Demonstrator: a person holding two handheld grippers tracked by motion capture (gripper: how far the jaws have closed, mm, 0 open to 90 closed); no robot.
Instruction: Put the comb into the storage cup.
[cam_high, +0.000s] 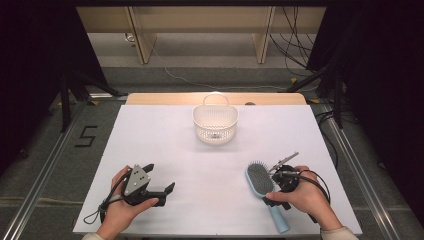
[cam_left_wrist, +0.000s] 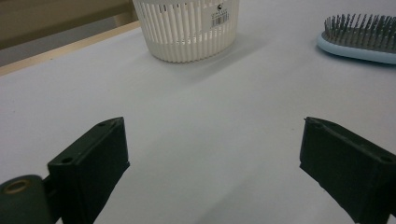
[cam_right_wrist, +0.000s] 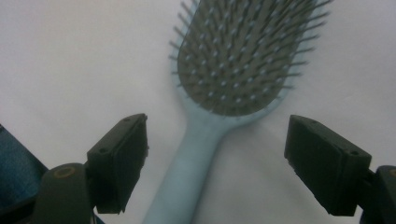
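Observation:
A light blue hairbrush (cam_high: 260, 181) with a grey bristle pad lies bristles up on the white table (cam_high: 200, 160), front right, its handle toward the person. My right gripper (cam_high: 278, 192) hovers over the brush neck. In the right gripper view the brush (cam_right_wrist: 238, 56) runs up between the jaws. The gripper (cam_right_wrist: 217, 135) stands open, with a wide gap between each pad and the handle. My left gripper (cam_high: 159, 177) rests at the front left, open and with nothing between its jaws (cam_left_wrist: 212, 140). From there the brush head (cam_left_wrist: 359, 37) shows at the far right.
A white slatted basket (cam_high: 215, 125) with a handle stands at the middle back of the table, and it shows ahead in the left gripper view (cam_left_wrist: 187, 28). Beyond the table's far edge are a wooden frame and cables on the floor.

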